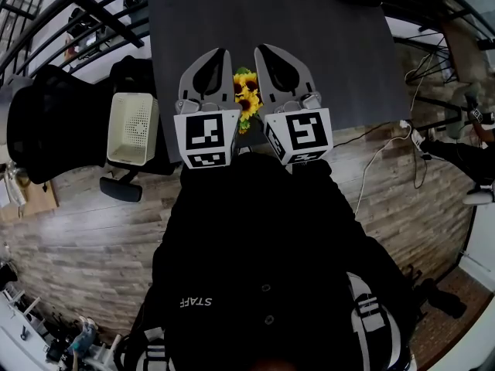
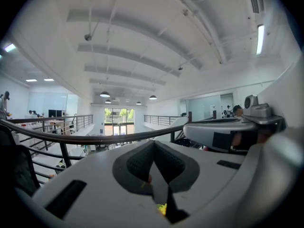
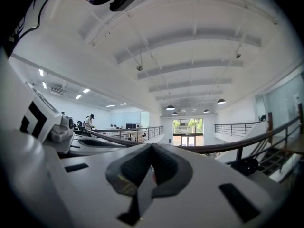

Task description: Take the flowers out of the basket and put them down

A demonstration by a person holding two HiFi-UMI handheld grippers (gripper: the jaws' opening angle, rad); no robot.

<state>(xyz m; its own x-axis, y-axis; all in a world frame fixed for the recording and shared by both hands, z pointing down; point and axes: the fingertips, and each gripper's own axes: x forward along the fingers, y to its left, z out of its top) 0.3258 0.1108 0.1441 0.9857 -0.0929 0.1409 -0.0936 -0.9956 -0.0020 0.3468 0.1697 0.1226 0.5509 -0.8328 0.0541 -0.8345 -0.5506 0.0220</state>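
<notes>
A bunch of yellow sunflowers (image 1: 246, 97) with green leaves lies on the dark grey table (image 1: 309, 37) near its front edge, partly hidden behind the two grippers. The cream perforated basket (image 1: 132, 127) stands off the table to the left, with no flowers showing in it. My left gripper (image 1: 210, 69) and right gripper (image 1: 283, 68) are held side by side close to my body, tilted upward, one on each side of the flowers. In the left gripper view the left gripper (image 2: 153, 166) has its pads together on nothing. The right gripper (image 3: 152, 167) is likewise shut and empty.
A black office chair (image 1: 46, 122) stands left of the basket. Black railings (image 1: 85, 10) run behind the table. White cables (image 1: 387, 149) trail over the wooden floor on the right. Both gripper views look out across an open office hall and up at its ceiling.
</notes>
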